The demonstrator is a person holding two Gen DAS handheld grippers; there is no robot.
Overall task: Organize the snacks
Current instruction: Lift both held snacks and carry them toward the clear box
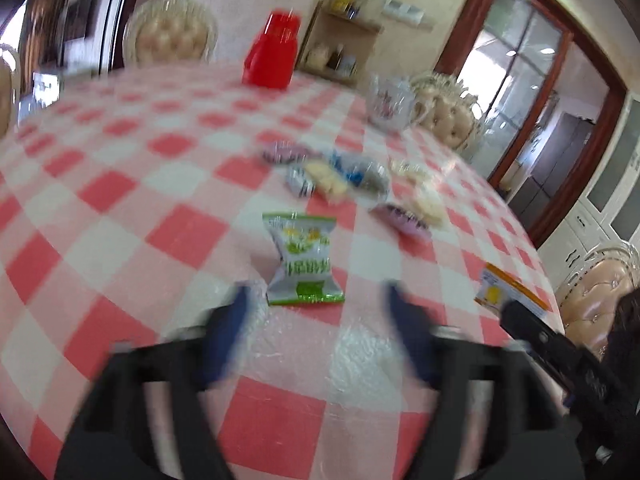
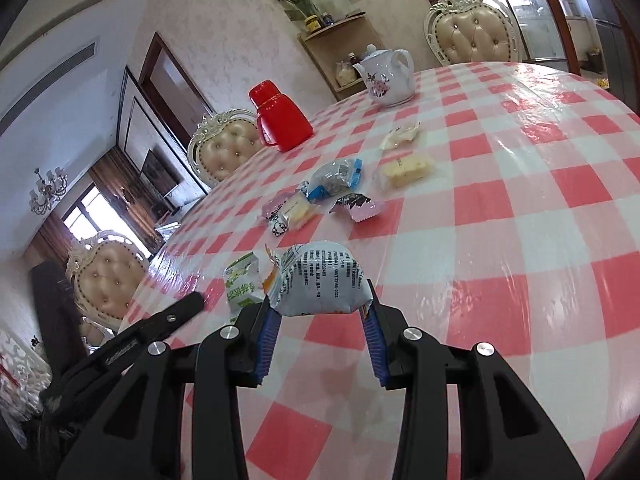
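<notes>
A green and white snack packet (image 1: 303, 264) lies flat on the pink checked tablecloth (image 1: 120, 184), just ahead of my left gripper (image 1: 316, 300), which is open with nothing between its blue pads. In the right wrist view the same green packet (image 2: 242, 280) lies left of my right gripper (image 2: 319, 306), which is shut on a white printed snack packet (image 2: 320, 280) with an orange edge, held above the cloth. From the left wrist view that held packet (image 1: 506, 292) shows orange and white at the right. A loose pile of small wrapped snacks (image 2: 332, 190) lies further in.
A red thermos jug (image 2: 280, 120) and a white flowered teapot (image 2: 388, 76) stand at the table's far side. Tufted chairs (image 2: 226, 148) ring the round table. One black finger of the left gripper (image 2: 172, 316) reaches in at the lower left.
</notes>
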